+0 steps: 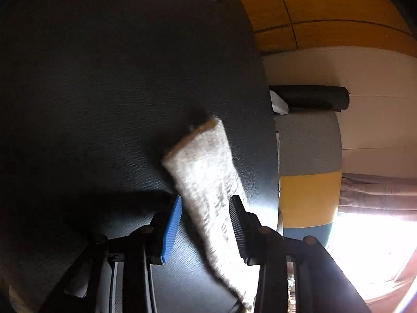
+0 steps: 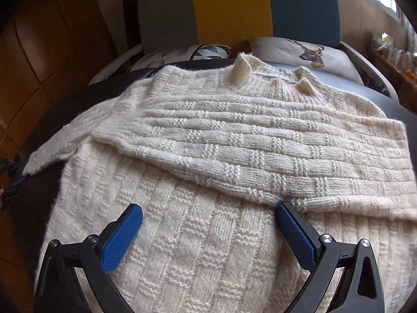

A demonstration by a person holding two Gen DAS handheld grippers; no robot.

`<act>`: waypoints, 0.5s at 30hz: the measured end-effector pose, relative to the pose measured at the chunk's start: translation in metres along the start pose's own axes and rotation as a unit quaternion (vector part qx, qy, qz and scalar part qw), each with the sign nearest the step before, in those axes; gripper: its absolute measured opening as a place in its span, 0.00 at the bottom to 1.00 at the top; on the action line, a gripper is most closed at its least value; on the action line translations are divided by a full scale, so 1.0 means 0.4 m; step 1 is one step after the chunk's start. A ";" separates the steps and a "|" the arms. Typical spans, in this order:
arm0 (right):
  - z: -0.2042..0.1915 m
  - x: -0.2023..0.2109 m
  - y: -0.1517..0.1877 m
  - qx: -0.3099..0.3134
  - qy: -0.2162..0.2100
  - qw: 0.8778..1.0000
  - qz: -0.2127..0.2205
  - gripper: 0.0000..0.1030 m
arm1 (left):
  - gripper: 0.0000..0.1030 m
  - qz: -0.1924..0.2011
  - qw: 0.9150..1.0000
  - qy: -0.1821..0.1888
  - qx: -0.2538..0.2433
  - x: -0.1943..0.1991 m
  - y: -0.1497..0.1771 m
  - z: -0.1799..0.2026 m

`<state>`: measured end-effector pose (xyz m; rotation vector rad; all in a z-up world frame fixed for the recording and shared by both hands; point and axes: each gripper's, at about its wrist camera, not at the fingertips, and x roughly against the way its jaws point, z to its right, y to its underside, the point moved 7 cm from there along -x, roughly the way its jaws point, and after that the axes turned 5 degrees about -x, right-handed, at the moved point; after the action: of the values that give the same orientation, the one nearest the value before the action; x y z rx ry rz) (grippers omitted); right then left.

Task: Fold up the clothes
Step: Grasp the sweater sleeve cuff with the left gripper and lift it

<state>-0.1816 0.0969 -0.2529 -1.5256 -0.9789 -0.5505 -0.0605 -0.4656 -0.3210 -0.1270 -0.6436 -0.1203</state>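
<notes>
A cream knit sweater (image 2: 208,247) lies spread on a dark table (image 2: 39,198). One sleeve (image 2: 260,151) is folded across its chest; the other sleeve (image 2: 65,143) stretches out to the left. My right gripper (image 2: 208,208) hovers open over the sweater's body, its blue pads (image 2: 120,237) apart and holding nothing. In the left wrist view the left sleeve's cuff end (image 1: 206,169) runs between the spread fingers of my left gripper (image 1: 206,198), which is open and not clamped on the knit. The left gripper (image 2: 10,185) also shows at the left edge of the right wrist view.
A chair (image 2: 229,7) with a grey, yellow and teal back stands behind the table, with a deer-print cushion (image 2: 307,52) and a patterned cushion (image 2: 182,52) on it. The table edge (image 1: 271,130) runs close to the cuff. Wooden floor (image 1: 325,2) lies beyond.
</notes>
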 end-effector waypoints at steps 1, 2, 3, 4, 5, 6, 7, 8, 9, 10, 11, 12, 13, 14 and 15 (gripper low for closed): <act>-0.002 0.001 0.002 0.000 0.000 1.000 0.001 1.00 | 0.37 0.001 1.000 -0.004 -0.002 -0.005 -0.003 0.006; -0.003 0.001 0.002 0.001 0.001 1.000 0.002 1.00 | 0.37 0.002 1.000 -0.010 -0.009 -0.008 -0.009 0.011; -0.004 0.000 0.003 0.002 0.002 1.000 0.002 1.00 | 0.34 0.002 1.000 -0.015 -0.015 -0.014 -0.012 0.015; -0.005 -0.001 0.004 0.005 0.006 1.000 0.002 1.00 | 0.27 -0.003 1.000 -0.022 -0.019 -0.023 -0.011 0.017; -0.007 -0.002 0.005 0.008 0.009 1.000 0.002 1.00 | 0.20 -0.007 0.999 -0.028 -0.023 -0.033 -0.009 0.018; -0.009 -0.003 0.005 0.011 0.013 1.000 0.002 1.00 | 0.06 -0.011 0.999 -0.033 -0.021 -0.042 -0.007 0.017; -0.011 -0.004 0.006 0.014 0.017 1.000 0.001 1.00 | 0.05 -0.013 0.999 -0.034 -0.011 -0.048 -0.007 0.012; -0.011 -0.005 0.007 0.015 0.018 1.000 0.001 1.00 | 0.05 -0.008 0.999 -0.031 -0.007 -0.048 -0.009 0.013; -0.011 -0.005 0.007 0.015 0.019 1.000 0.001 1.00 | 0.05 -0.004 1.000 -0.027 -0.002 -0.048 -0.011 0.015; -0.010 -0.006 0.008 0.015 0.019 1.000 0.002 1.00 | 0.05 -0.001 1.000 -0.026 0.001 -0.048 -0.012 0.017; -0.010 -0.005 0.008 0.015 0.018 1.000 0.002 1.00 | 0.05 0.001 1.000 -0.026 0.000 -0.048 -0.009 0.022; -0.009 -0.005 0.008 0.014 0.017 1.000 0.002 1.00 | 0.04 0.001 1.000 -0.024 0.001 -0.047 -0.005 0.028; -0.009 -0.005 0.009 0.014 0.017 1.000 0.002 1.00 | 0.04 0.001 1.000 -0.020 -0.001 -0.046 0.001 0.038; -0.009 -0.005 0.009 0.015 0.018 1.000 0.001 1.00 | 0.04 0.000 1.000 -0.013 -0.011 -0.044 0.009 0.056; -0.010 -0.006 0.009 0.015 0.019 1.000 0.001 1.00 | 0.04 -0.003 1.000 -0.007 -0.024 -0.042 0.019 0.080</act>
<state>-0.1791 0.0927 -0.2559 -1.4841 -0.9526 -0.5598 -0.0915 -0.4518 -0.3063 -0.1723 -0.6549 -0.1398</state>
